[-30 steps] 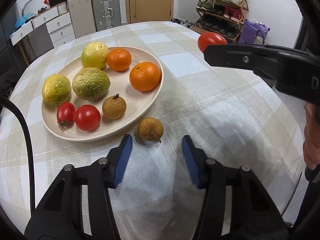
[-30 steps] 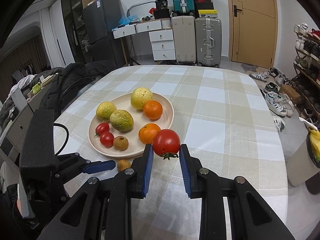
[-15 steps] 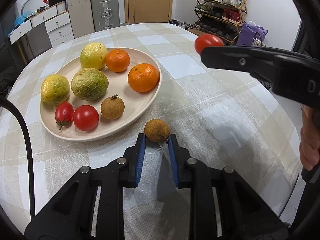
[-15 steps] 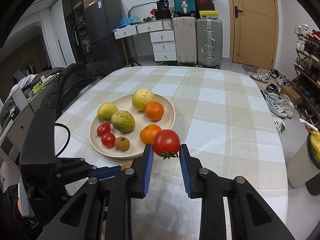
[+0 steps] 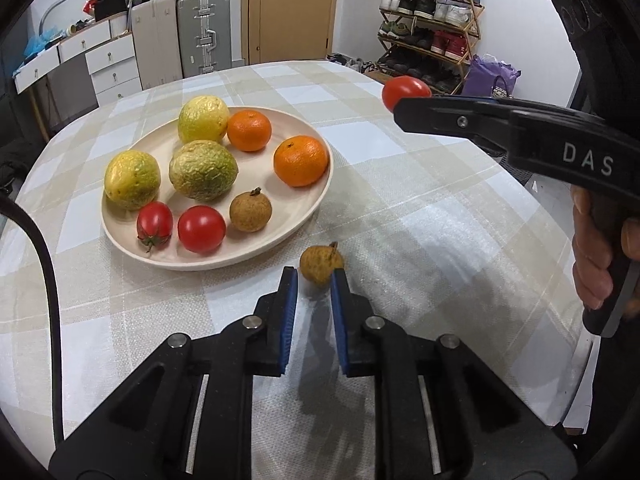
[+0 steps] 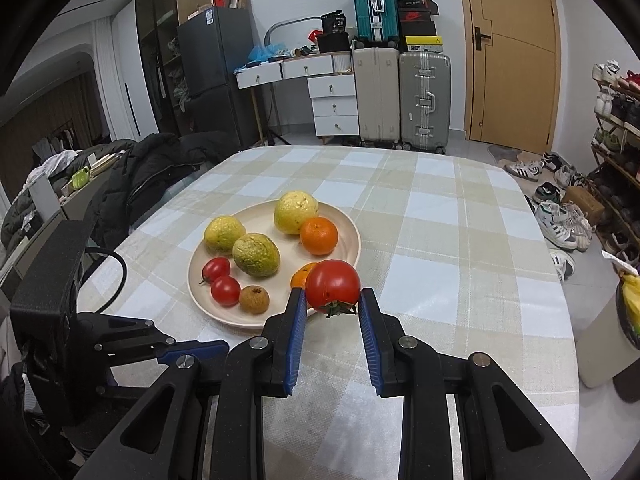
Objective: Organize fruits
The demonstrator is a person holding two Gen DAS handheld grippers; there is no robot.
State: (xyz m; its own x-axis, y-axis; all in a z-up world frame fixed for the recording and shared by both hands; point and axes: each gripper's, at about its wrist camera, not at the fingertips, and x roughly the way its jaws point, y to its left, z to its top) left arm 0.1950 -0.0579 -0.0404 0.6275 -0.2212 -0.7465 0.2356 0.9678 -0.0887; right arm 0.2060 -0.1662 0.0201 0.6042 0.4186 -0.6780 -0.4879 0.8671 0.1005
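A cream plate on the checked tablecloth holds three yellow-green fruits, two oranges, two small tomatoes and a brown longan. My left gripper is shut on a second brown longan, held just off the plate's near right rim. My right gripper is shut on a large red tomato and holds it above the table, right of the plate. It also shows in the left wrist view at the upper right.
The round table has a bare cloth right of the plate. A dark jacket lies on a seat at its left edge. Suitcases, drawers and a shoe rack stand beyond the table.
My left gripper closed from wide open onto the longan on the cloth and lifted it slightly. My right gripper held the tomato almost still.
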